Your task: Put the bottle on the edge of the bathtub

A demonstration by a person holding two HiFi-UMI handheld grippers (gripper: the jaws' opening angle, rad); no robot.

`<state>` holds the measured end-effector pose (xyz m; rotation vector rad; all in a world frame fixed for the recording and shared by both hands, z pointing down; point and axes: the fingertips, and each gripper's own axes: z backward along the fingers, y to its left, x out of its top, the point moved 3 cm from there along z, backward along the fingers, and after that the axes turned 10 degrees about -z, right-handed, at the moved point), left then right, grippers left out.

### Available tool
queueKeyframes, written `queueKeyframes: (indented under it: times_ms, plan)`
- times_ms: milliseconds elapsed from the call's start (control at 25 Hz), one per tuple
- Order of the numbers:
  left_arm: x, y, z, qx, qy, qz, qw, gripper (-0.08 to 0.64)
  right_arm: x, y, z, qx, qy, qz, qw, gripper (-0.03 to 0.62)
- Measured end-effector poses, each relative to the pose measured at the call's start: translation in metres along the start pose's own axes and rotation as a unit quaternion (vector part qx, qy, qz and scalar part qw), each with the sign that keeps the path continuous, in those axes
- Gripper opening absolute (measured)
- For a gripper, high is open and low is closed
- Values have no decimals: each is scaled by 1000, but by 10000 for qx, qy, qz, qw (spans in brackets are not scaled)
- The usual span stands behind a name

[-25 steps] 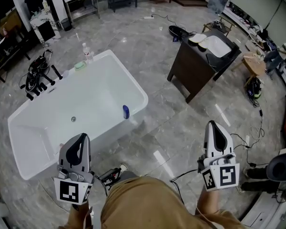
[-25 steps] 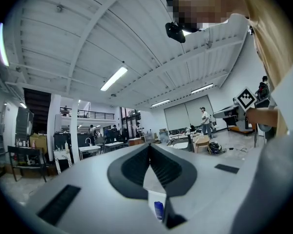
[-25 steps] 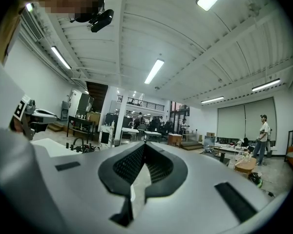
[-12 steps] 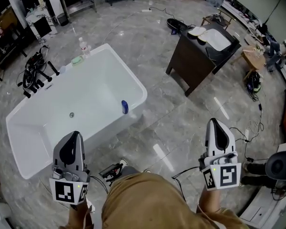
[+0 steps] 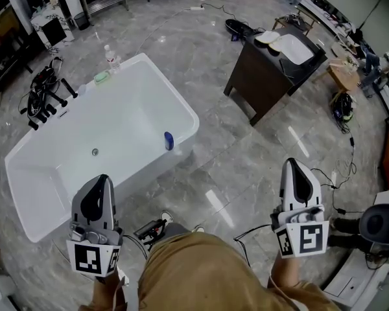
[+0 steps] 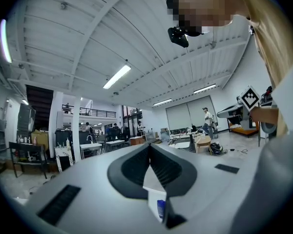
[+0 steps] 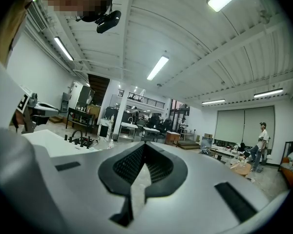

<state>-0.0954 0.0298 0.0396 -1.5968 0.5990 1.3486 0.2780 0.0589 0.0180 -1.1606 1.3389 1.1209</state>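
Bathtub now higher in frame; blue bottle upright on its rim.

I noted a grey tiled floor carrying a white bathtub and a dark cabinet, well apart. On the tub's rim, a blue bottle stood by its near right corner and a green item lay at its far corner.

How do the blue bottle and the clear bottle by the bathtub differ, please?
The blue bottle is opaque and squat; the clear bottle is see-through and taller. The blue bottle sits at the bathtub rim's right side, the clear bottle at its far corner. Both stand upright.
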Motion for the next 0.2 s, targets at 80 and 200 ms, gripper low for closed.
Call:
queueKeyframes:
  times_ms: [80,200]
  plan:
    - [-3,2,-1,-2,42,9,10000,8,0,1,-1,-15,11,3,10000,5]
    - [-10,5,0,1,101,29,9999,8,0,3,-2,-29,11,23,10000,4]
